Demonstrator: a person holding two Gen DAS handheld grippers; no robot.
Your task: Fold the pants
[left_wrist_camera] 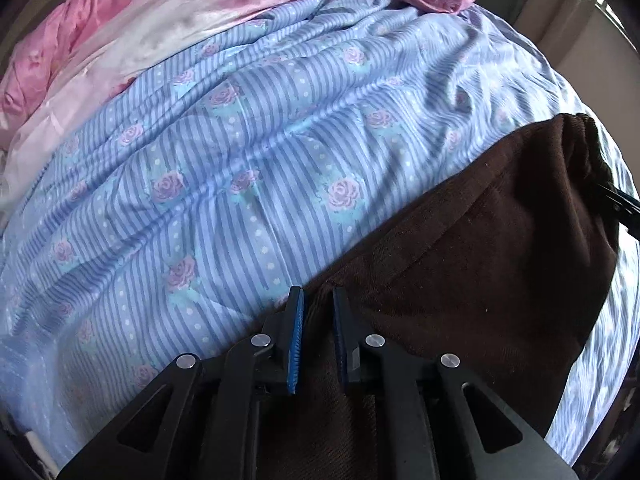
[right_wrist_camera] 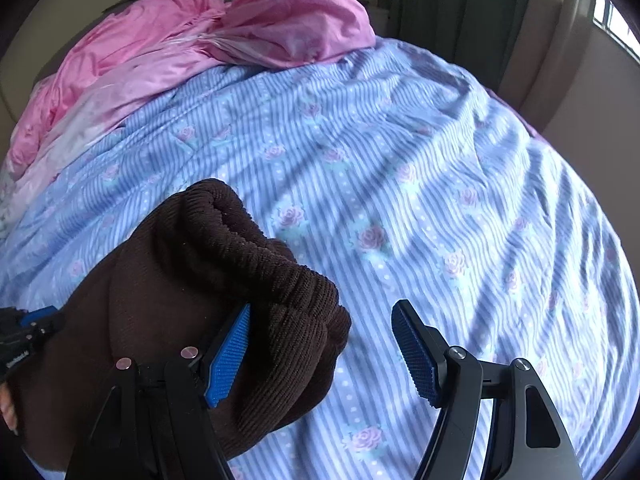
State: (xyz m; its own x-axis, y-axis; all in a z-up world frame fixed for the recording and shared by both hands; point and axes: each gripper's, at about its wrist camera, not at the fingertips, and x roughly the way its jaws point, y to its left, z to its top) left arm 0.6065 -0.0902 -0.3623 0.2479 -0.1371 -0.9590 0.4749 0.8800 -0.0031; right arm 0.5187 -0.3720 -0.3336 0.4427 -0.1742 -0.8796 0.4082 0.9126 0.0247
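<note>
Dark brown corduroy pants (left_wrist_camera: 492, 252) lie folded on a blue striped, rose-patterned bedsheet (left_wrist_camera: 248, 168). My left gripper (left_wrist_camera: 318, 300) is nearly shut, with a fold of the brown fabric between its blue pads. In the right wrist view the pants (right_wrist_camera: 192, 264) lie at lower left, the ribbed waistband bunched up. My right gripper (right_wrist_camera: 320, 316) is open; its left finger (right_wrist_camera: 230, 350) rests against the waistband and its right finger (right_wrist_camera: 414, 350) is over the sheet. The left gripper shows at the right wrist view's left edge (right_wrist_camera: 24, 332).
A crumpled pink satin blanket (right_wrist_camera: 224, 36) lies at the bed's far end, also in the left wrist view (left_wrist_camera: 168, 24). A wall and a window (right_wrist_camera: 612, 12) stand at the right. The sheet (right_wrist_camera: 440, 184) spreads wide to the right of the pants.
</note>
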